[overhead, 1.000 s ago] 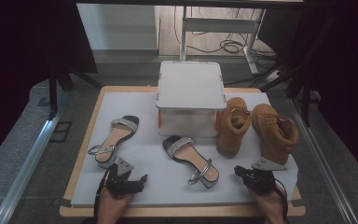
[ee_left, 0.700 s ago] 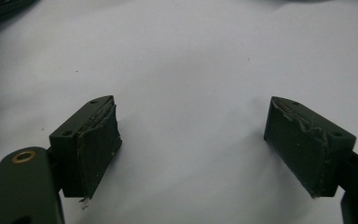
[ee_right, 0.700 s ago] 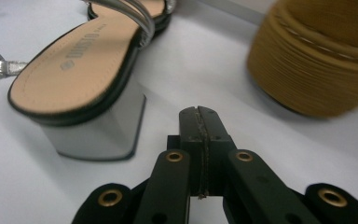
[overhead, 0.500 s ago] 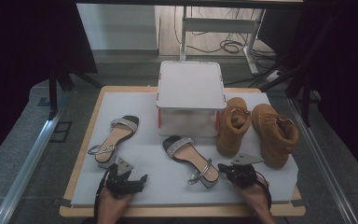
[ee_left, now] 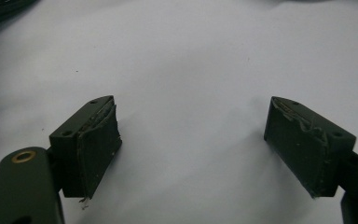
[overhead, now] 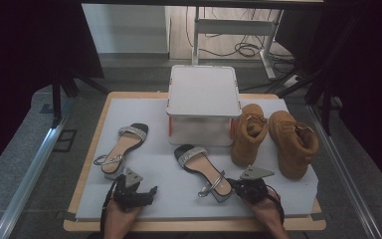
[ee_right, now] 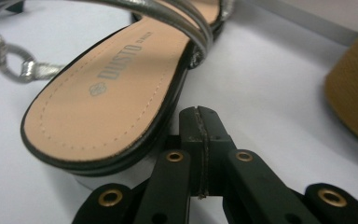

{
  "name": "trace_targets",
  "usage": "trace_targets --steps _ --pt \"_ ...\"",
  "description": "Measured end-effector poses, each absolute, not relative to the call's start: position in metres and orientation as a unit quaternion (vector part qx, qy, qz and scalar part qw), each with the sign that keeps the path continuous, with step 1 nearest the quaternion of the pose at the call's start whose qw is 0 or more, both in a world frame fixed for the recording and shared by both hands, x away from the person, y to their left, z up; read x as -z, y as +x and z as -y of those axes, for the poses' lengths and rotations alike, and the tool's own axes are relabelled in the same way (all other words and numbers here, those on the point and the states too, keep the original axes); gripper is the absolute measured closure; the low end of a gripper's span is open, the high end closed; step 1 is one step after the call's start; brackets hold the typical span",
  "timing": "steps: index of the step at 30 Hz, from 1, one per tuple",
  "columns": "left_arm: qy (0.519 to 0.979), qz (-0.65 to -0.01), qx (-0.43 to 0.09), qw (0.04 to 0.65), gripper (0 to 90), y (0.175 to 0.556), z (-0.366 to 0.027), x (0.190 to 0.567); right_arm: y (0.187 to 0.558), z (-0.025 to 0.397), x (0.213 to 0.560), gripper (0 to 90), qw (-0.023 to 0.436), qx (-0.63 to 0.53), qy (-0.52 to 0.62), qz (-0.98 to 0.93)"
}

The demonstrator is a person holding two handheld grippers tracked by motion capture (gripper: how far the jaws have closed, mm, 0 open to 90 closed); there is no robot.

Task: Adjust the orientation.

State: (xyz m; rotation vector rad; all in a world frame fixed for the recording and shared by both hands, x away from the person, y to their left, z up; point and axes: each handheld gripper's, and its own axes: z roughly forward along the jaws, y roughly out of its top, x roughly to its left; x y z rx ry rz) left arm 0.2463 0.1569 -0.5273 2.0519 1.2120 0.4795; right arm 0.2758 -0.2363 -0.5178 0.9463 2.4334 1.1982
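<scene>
A black sandal with a tan insole and silver straps point(overhead: 201, 167) lies mid-mat, heel toward the front. My right gripper point(overhead: 235, 184) sits just right of that heel. In the right gripper view its jaws point(ee_right: 199, 119) are pressed together with nothing between them, their tip beside the sandal's heel point(ee_right: 107, 98). The matching sandal point(overhead: 122, 147) lies at the left. My left gripper point(overhead: 148, 193) rests on the mat in front of it, open. In the left gripper view its gripper point(ee_left: 191, 135) has bare white mat between the spread jaws.
A white lidded box point(overhead: 203, 102) stands at the back middle of the grey mat point(overhead: 169, 199). Two tan boots point(overhead: 248, 134) point(overhead: 293, 142) stand to its right; one boot's side point(ee_right: 354, 93) is close on the right in the right gripper view. A wooden table edge point(overhead: 194, 226) frames the mat.
My right gripper has slid left across the front of the mat up to the middle sandal's heel. The left gripper has stayed where it was.
</scene>
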Motion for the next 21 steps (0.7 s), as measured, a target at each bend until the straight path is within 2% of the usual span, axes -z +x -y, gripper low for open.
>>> trace_targets --steps 21 --pt "0.792 -0.467 -0.185 0.347 17.4 0.246 -0.157 0.527 0.246 0.205 0.52 90.0 0.096 -0.427 0.275 -0.856"
